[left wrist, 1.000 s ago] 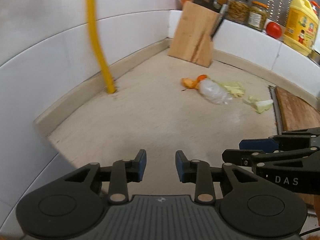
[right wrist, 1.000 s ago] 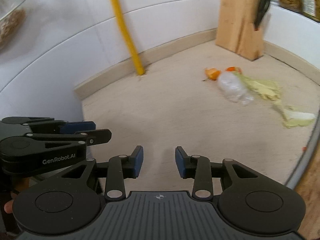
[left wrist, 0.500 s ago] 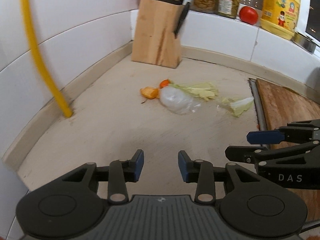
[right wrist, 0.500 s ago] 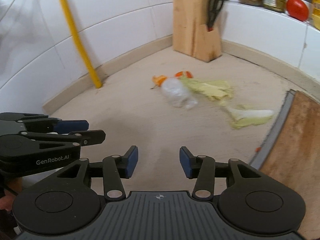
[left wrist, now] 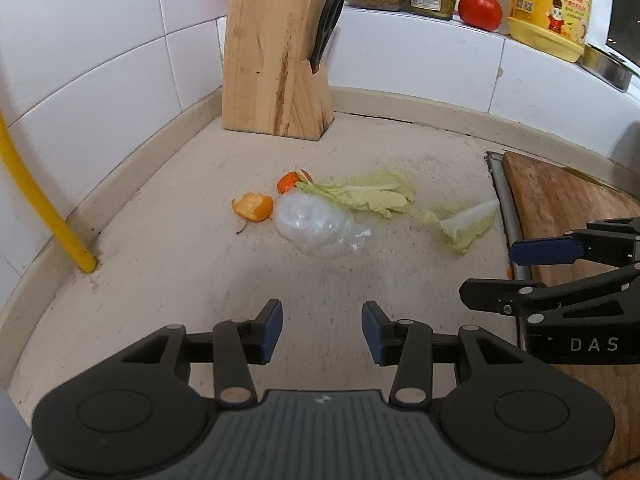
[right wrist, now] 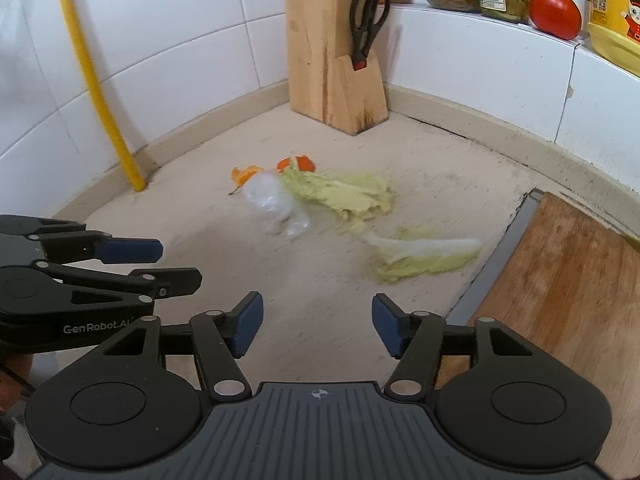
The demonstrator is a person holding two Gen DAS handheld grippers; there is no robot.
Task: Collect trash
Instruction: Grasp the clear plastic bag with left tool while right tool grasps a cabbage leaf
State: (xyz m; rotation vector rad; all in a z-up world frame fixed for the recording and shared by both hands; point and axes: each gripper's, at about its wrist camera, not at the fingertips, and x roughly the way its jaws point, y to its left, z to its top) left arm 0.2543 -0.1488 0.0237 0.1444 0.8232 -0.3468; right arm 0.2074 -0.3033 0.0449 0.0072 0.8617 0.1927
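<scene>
With both grippers empty and their jaws just opened — left gripper (left wrist: 322, 330), right gripper (right wrist: 317, 330) wider — bring the right low over the cabbage leaf (right wrist: 426, 258) on the table (right wrist: 320, 280) beside the cutting board (right wrist: 560, 280), pinching its thick white rib.

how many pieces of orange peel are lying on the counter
2. One orange peel lies left of the plastic wrap; the other peel sits behind it, touching the cabbage leaf. More may hide underneath.

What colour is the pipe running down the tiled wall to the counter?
Yellow. The pipe shows best in the right wrist view, along the white tiles.
</scene>
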